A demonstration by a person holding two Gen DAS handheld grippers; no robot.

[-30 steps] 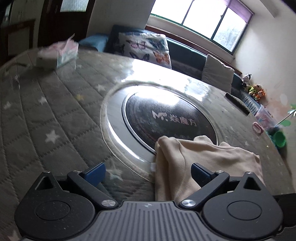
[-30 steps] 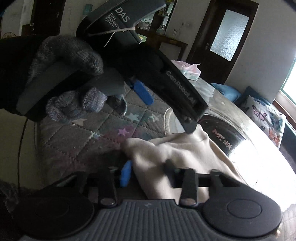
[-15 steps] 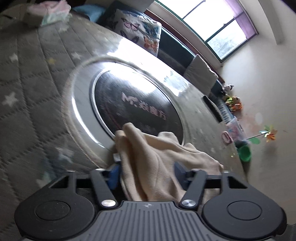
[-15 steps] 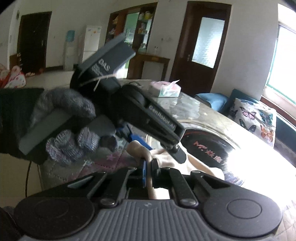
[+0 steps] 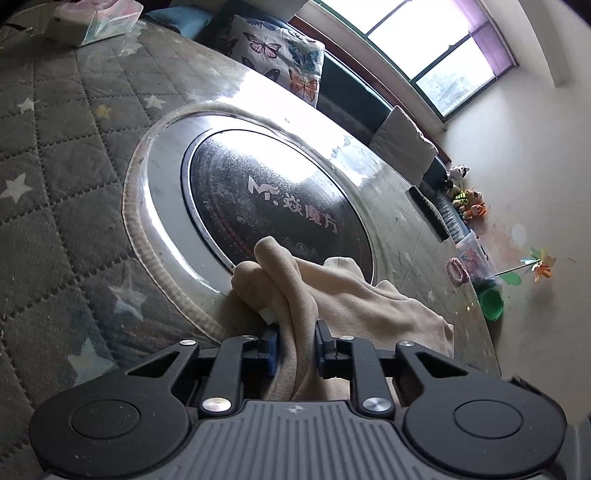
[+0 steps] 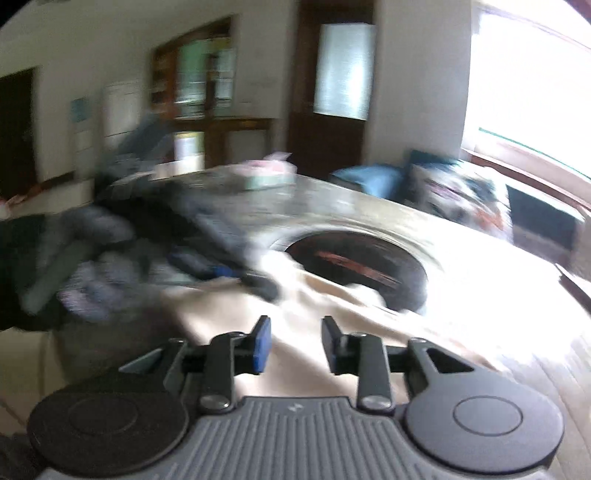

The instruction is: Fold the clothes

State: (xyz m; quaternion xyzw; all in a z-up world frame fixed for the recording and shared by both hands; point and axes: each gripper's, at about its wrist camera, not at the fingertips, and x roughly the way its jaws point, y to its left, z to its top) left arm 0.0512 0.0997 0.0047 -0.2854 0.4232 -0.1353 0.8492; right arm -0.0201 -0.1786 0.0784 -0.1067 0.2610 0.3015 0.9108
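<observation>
while the left hand-held gripper (image 5: 295,345) is closing, its blue pads already press a bunched fold of the cream garment (image 5: 354,295) at the near edge of the round counter (image 5: 66,177). the garment lies partly on the grey quilted star cover and partly over the near rim of the dark glass turntable (image 5: 266,184) at the counter's middle. its long axis runs from the clamped near-left corner out toward the right, with one rumpled peak standing up toward the turntable. left and far of it the quilted cover is open as far as a tissue box (image 5: 99,18) at the far-left edge. the right hand-held gripper (image 6: 295,345) is opening, jaws apart above the cloth with nothing between them; that view is blurred. a grey-gloved hand (image 6: 85,273) holds the left tool.
</observation>
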